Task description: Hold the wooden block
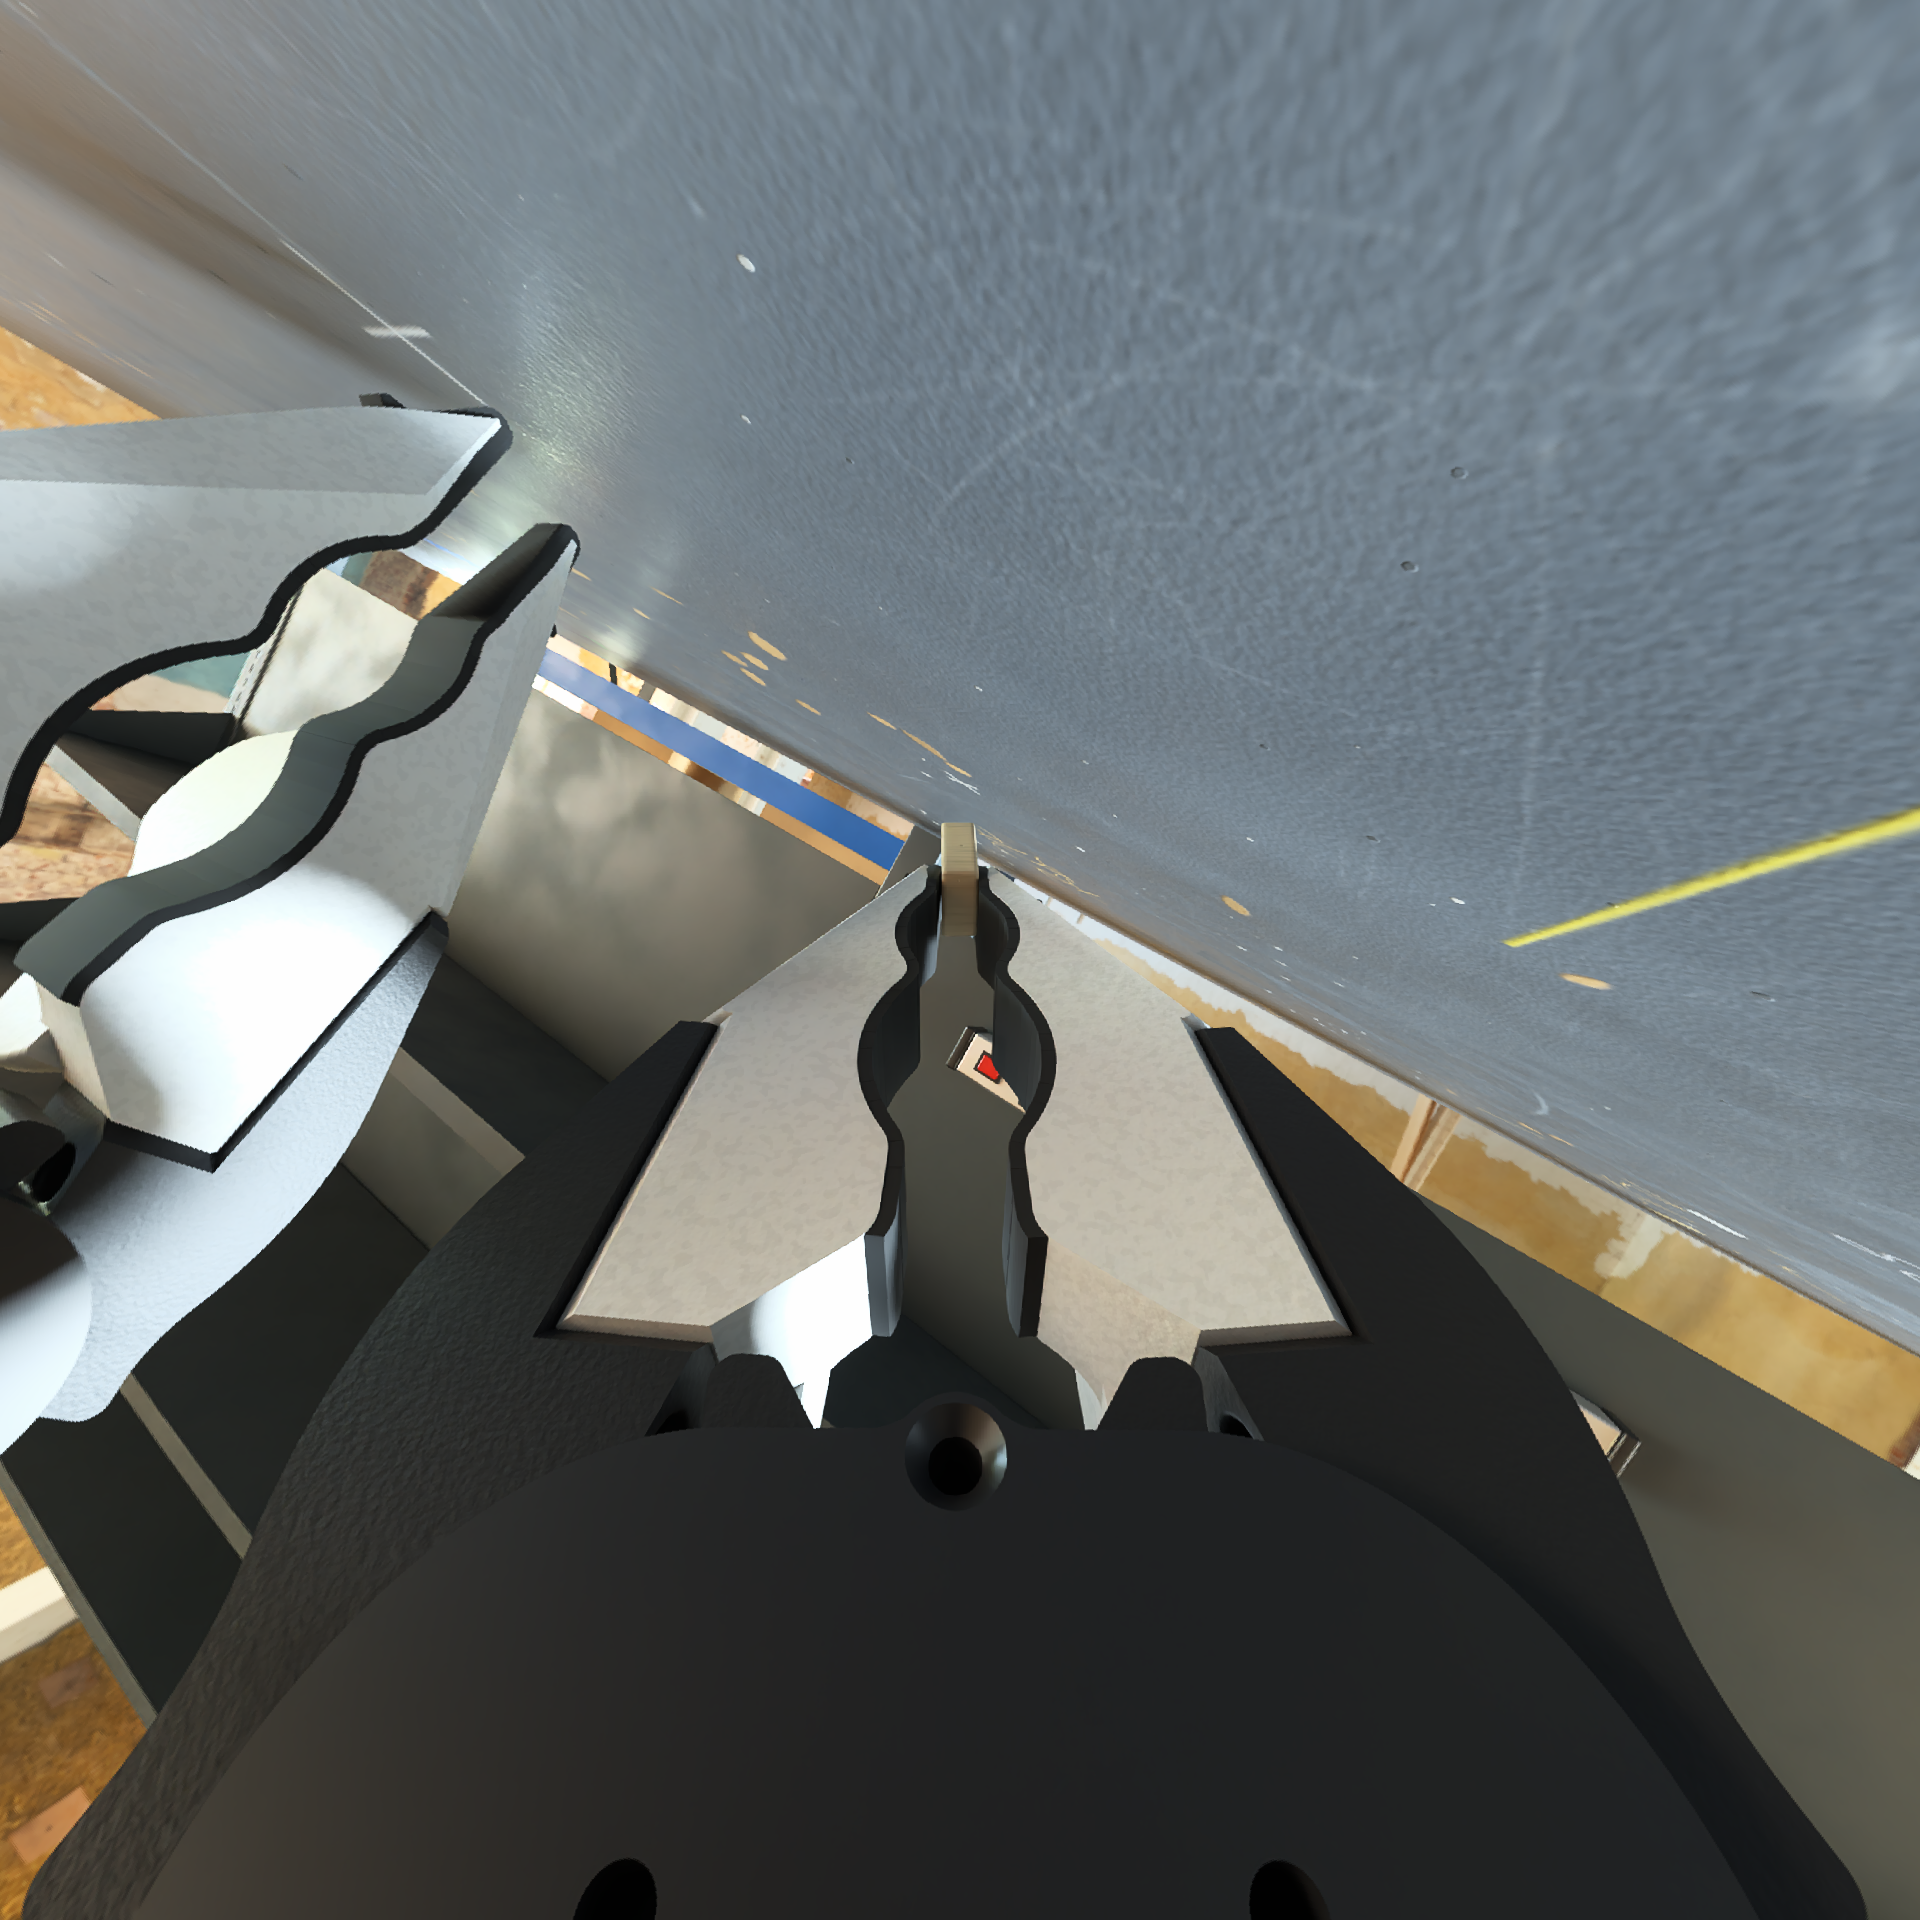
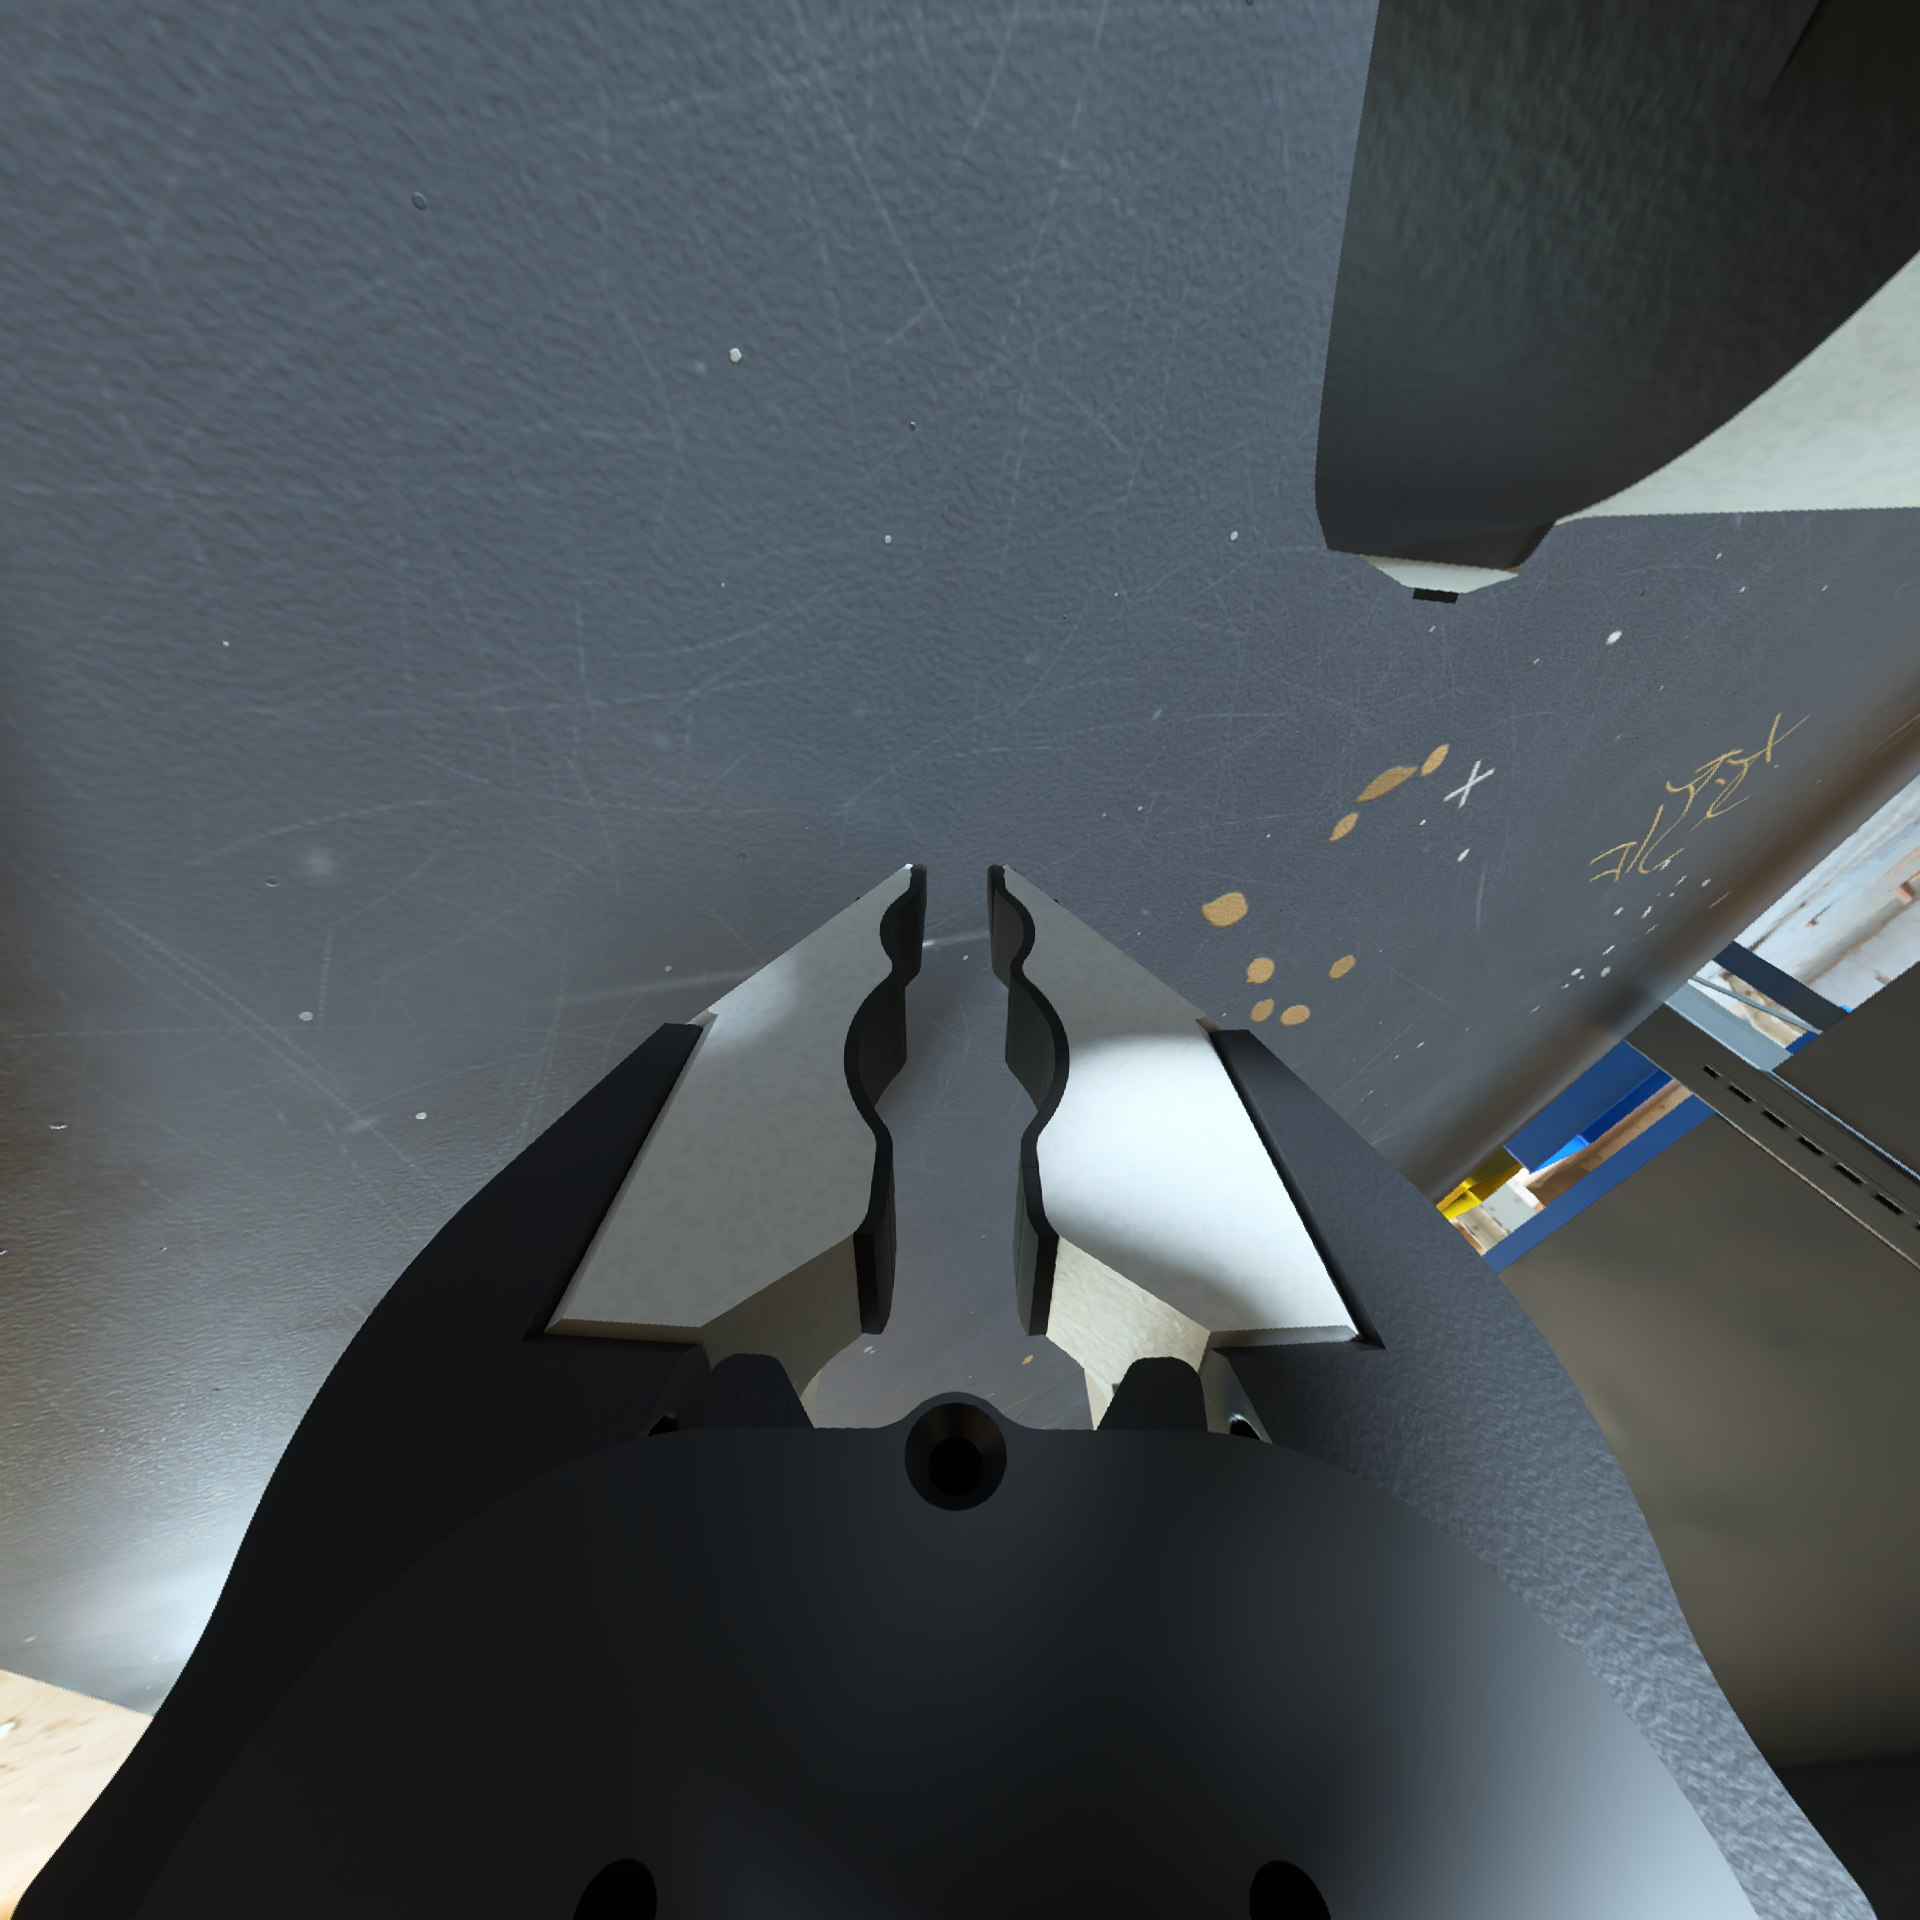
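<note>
At far left of the left wrist view, the right gripper [image 1: 520, 488] hangs near the grey table [image 1: 1247, 364], its fingers apart and holding nothing. Right of it, the left gripper [image 1: 958, 883] is clamped on the wooden block [image 1: 958, 862], a thin pale piece pinched only at the fingertips, just above the table edge. Such a shallow hold risks the block slipping or twisting free. In the right wrist view, the right gripper [image 2: 956, 873] faces bare table [image 2: 623, 520].

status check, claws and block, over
Left claw shut on block, thin pale piece at its fingertips. Right claw open, empty, over grey table. Nothing in the way.
</note>
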